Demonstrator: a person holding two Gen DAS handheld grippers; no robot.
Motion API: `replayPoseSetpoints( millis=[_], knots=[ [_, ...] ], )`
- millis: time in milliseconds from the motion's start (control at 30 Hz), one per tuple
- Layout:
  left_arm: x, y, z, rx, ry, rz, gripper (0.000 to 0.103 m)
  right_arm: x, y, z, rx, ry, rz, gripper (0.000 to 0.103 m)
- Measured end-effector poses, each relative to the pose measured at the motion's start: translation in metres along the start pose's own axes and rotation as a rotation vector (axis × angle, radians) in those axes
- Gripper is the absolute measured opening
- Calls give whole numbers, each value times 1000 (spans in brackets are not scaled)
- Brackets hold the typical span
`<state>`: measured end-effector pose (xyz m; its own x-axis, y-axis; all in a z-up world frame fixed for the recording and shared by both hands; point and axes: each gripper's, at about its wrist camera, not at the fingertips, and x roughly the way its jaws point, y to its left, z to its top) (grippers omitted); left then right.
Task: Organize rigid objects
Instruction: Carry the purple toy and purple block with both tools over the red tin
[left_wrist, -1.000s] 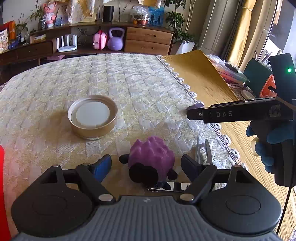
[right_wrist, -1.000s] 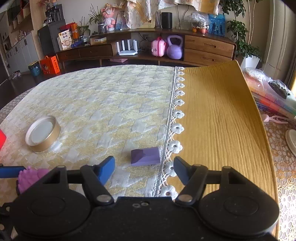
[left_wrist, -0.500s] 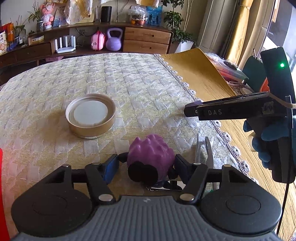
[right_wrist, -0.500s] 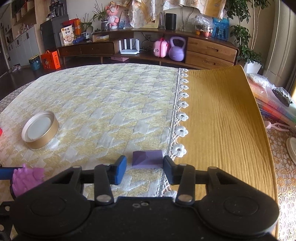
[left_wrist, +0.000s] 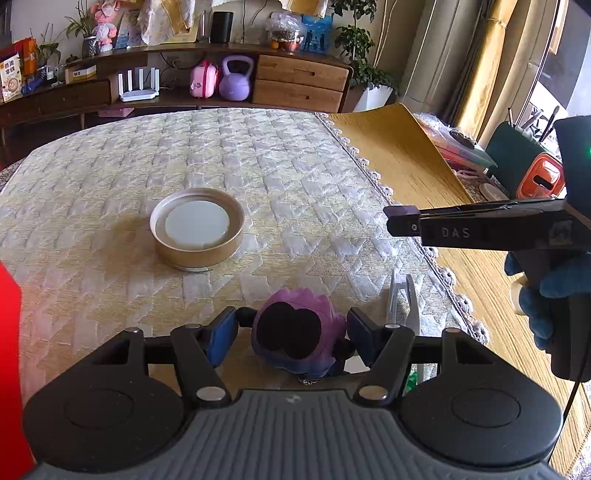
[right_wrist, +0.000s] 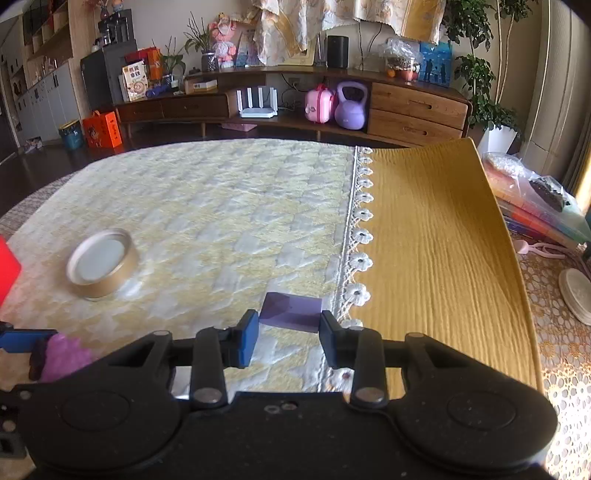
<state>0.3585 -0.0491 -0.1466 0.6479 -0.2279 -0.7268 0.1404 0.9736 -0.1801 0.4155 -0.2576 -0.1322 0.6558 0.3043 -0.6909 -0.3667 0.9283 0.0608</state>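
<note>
A purple spiky toy (left_wrist: 299, 332) with a black face sits between the blue pads of my left gripper (left_wrist: 291, 332), which is shut on it; the face is tipped toward the camera. In the right wrist view, a small purple block (right_wrist: 291, 314) is tilted between the fingertips of my right gripper (right_wrist: 288, 332). Its jaws are closing, with both pads against the block's ends. The left wrist view shows the right gripper (left_wrist: 400, 219) from the side, held by a blue-gloved hand (left_wrist: 546, 291). The toy (right_wrist: 64, 356) also shows at the lower left of the right wrist view.
A round gold lid (left_wrist: 197, 229) lies on the quilted cloth to the far left. A clear plastic clip (left_wrist: 402, 299) stands just right of the toy. A red object (left_wrist: 9, 332) fills the left edge. A yellow cloth (right_wrist: 436, 258) covers the right side, with clutter beyond it.
The left jaws closed in on the purple toy, which has tipped face-up toward the camera. The right jaws narrowed around the purple block, which now sits tilted between them.
</note>
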Motion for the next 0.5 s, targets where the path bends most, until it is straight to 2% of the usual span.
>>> replayPoseSetpoints(
  millis=[500],
  knots=[
    [-57,11,-9,-4,-11,37,64,-85,53,-13,-24,-37,93,35]
  ],
)
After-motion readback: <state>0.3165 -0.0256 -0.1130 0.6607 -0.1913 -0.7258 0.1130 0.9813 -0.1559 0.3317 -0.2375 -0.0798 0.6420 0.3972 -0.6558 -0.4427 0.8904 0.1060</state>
